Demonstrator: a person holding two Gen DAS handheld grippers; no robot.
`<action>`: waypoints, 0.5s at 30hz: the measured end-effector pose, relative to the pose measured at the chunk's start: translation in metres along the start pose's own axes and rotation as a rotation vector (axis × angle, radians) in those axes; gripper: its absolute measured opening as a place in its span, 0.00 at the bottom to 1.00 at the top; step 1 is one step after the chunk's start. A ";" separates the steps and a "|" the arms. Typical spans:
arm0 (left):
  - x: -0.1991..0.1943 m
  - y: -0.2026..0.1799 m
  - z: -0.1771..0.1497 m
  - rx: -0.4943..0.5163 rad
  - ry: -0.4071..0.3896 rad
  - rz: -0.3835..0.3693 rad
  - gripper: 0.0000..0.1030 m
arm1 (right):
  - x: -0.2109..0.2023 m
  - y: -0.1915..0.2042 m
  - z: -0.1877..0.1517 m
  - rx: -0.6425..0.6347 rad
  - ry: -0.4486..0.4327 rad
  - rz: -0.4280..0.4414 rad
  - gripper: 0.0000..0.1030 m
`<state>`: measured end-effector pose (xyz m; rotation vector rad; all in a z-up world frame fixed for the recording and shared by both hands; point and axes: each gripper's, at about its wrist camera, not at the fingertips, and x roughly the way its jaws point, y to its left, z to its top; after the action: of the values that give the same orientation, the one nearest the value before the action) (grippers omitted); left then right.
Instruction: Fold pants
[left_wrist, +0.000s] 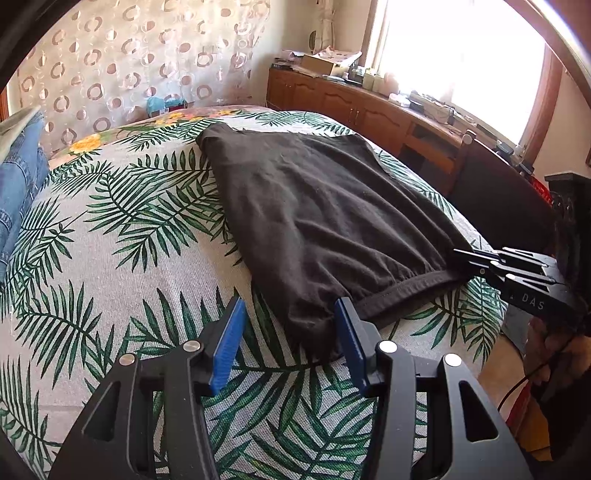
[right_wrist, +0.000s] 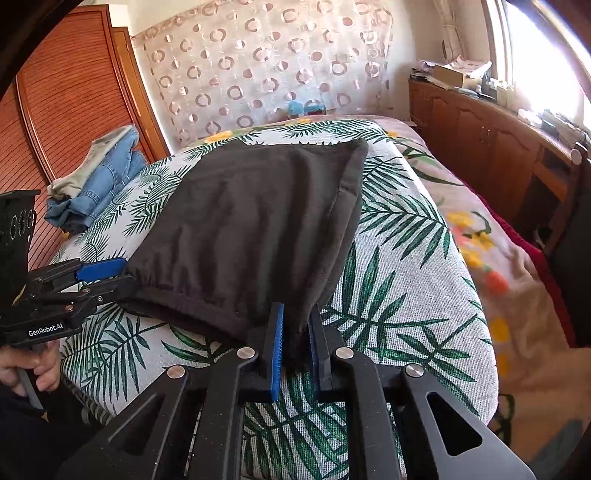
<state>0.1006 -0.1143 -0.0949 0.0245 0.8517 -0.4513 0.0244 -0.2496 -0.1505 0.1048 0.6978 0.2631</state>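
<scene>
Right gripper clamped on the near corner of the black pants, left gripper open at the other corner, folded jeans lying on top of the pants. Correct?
Not quite. The jeans are not on the black pants; the right wrist view shows them apart, off at the far left edge of the bed. The rest stands: right gripper clamped on the near corner, left gripper open at the other corner.

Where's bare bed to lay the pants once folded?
Bare leaf-print bedspread between the black pants and the jeans pile is widest. A narrower strip runs between the pants and the floral blanket. The near edge is crowded by both grippers.
</scene>
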 end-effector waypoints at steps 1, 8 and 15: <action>0.000 0.000 -0.001 -0.001 -0.002 -0.007 0.50 | 0.000 -0.001 -0.001 0.002 -0.003 0.002 0.11; -0.003 -0.007 -0.007 -0.001 -0.004 -0.066 0.30 | 0.000 -0.001 -0.004 0.000 -0.016 0.004 0.08; -0.016 -0.012 0.003 0.020 -0.032 -0.092 0.13 | -0.003 -0.005 -0.002 0.023 -0.033 0.054 0.06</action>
<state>0.0892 -0.1195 -0.0796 -0.0035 0.8187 -0.5457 0.0216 -0.2552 -0.1509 0.1498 0.6659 0.3043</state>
